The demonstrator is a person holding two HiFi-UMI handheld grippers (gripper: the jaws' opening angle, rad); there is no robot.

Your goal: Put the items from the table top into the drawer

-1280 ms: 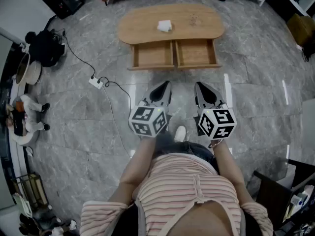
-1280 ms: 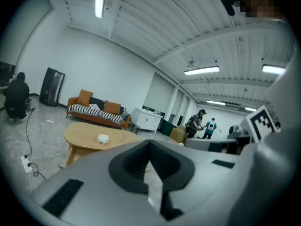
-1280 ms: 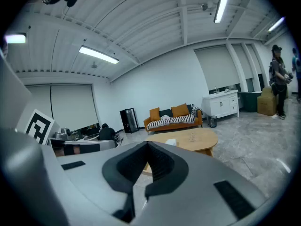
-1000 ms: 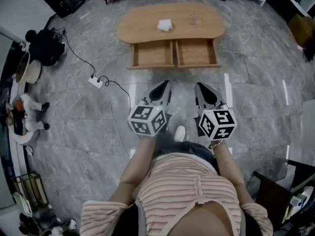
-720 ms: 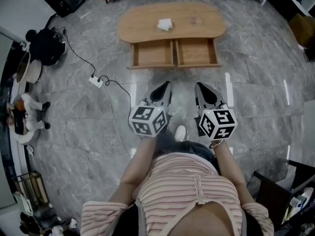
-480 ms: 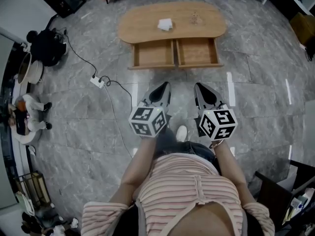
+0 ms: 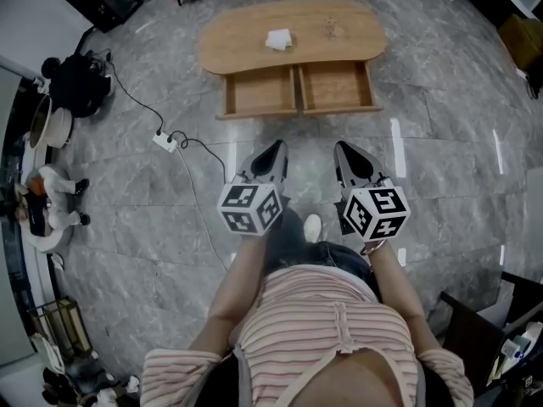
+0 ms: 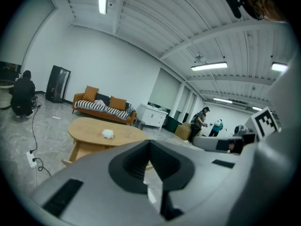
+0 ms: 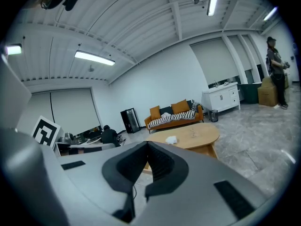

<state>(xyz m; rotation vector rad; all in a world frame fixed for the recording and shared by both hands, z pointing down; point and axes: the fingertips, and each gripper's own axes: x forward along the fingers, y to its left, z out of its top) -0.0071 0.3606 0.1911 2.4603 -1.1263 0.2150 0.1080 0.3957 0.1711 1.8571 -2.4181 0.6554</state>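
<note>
Plainly, the task has not yet begun: seen from above, a person in a striped top stands on a grey, glossy marble floor (image 7: 441,142), well apart from a low wooden table at twelve o'clock. The oval tabletop (image 7: 246,49), smooth pale wood with rounded ends, carries two things. A small white crumpled item (image 7: 277,39), soft-looking like tissue or cloth, lies at about eleven o'clock of its middle. A tiny clear item (image 7: 330,30), perhaps glass but too small to tell, stands at about one o'clock. Under the near edge two shallow box-shaped drawers are pulled open side by side, the left drawer (image 7: 259,93) and the right drawer (image 7: 335,87); both show bare wood inside, so nothing has been stowed. The left gripper (image 7: 276,148) and the right gripper (image 7: 343,149), smooth grey plastic tapering to points, each carry a cube with black-and-white square markers and point toward the table. In each gripper view the dark-padded fingers (image 8: 131,161) are pressed together at the tips with nothing between them. Both items remain to be picked up and placed in a drawer. At nine o'clock a white power strip (image 7: 165,141) with a black cable lies on the floor.
</note>
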